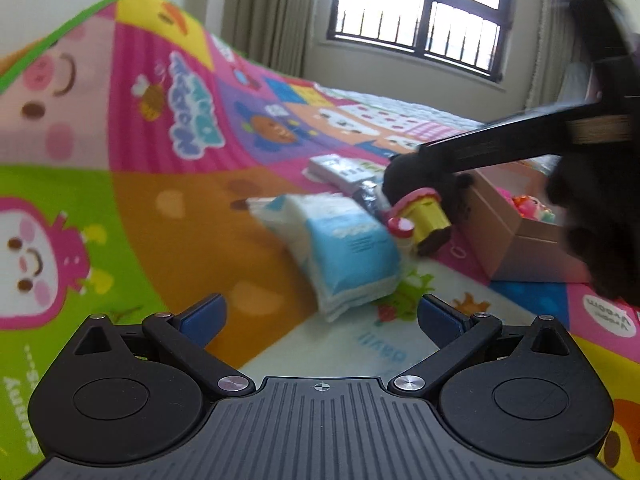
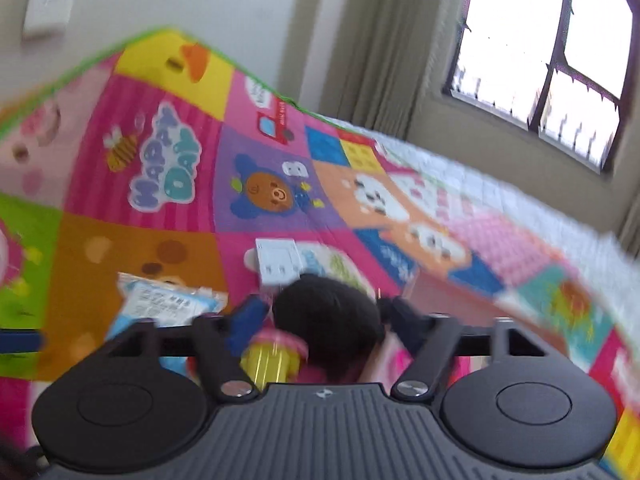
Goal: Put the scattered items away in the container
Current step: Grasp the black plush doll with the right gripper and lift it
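Observation:
My right gripper is shut on a small doll with a black fuzzy head and a yellow and pink body. The left wrist view shows the doll held above the mat beside the cardboard box. My left gripper is open and empty, low over the mat, with a blue and white tissue pack lying just ahead of it. A white box lies further back; it also shows in the right wrist view.
The colourful play mat covers the surface. The cardboard box holds pink toys. A small dark packet lies between the white box and the tissue pack. A window and curtains stand behind.

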Available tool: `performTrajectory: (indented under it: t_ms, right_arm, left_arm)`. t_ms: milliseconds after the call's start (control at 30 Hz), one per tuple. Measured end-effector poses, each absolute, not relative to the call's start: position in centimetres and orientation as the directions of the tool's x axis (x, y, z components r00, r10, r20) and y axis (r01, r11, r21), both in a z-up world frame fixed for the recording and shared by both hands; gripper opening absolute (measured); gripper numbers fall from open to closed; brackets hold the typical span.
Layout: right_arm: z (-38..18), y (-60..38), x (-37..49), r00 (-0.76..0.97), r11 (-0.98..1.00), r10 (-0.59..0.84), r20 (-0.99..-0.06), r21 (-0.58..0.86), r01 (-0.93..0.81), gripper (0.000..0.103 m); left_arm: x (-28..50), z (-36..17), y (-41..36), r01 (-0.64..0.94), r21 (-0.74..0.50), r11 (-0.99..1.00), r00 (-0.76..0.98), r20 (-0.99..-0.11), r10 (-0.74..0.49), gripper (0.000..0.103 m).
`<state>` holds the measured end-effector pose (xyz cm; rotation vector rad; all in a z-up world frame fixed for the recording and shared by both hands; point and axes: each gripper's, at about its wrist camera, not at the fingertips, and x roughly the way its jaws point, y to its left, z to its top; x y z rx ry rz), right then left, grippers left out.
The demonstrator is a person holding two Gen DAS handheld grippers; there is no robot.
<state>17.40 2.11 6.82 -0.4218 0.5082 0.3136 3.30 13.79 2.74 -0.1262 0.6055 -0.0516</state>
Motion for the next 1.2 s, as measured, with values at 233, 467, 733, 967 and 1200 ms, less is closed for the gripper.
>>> performTrajectory:
  t_ms: [233,467,733,967,1200]
  right_arm:
    - [2.0,6.9,23.2,0.769,0.728,0.005,-0.639,-0.525,-0.441,0.075]
    - [4.4,5.3,19.5,0.81,0.767,0.059,-0.583,-0.493,-0.411,0.062]
    - [10.5,-5.3,7.6,0.778,0.881,0.305,-0.549,-0.148,-0.45,0.063]
    - [5.6,-14.9,1.1,0.724,0.937,0.323,-0.609,0.099,-0.334,0.064]
    - [3.8,-18.8,-2.8,0.801,0.965,0.261,-0.539,0.112,-0.239,0.088]
  left_arm:
    - [3.1,2.7,13.6,0.029,-0.133,0.991,0.811,-0.577,-0.101,0.103]
    - [2.1,3.8,11.6,0.067,-0.083,0.994,0.819,-0.564,-0.102,0.103]
    - [1.7,4.5,8.6,0.128,-0.053,0.99,0.815,-0.563,-0.135,0.103]
    - [2.7,4.9,6.8,0.158,-0.046,0.986,0.834,-0.528,-0.158,0.103]
    - [7.0,5.0,3.3,0.234,0.12,0.965,0.858,-0.492,-0.148,0.103]
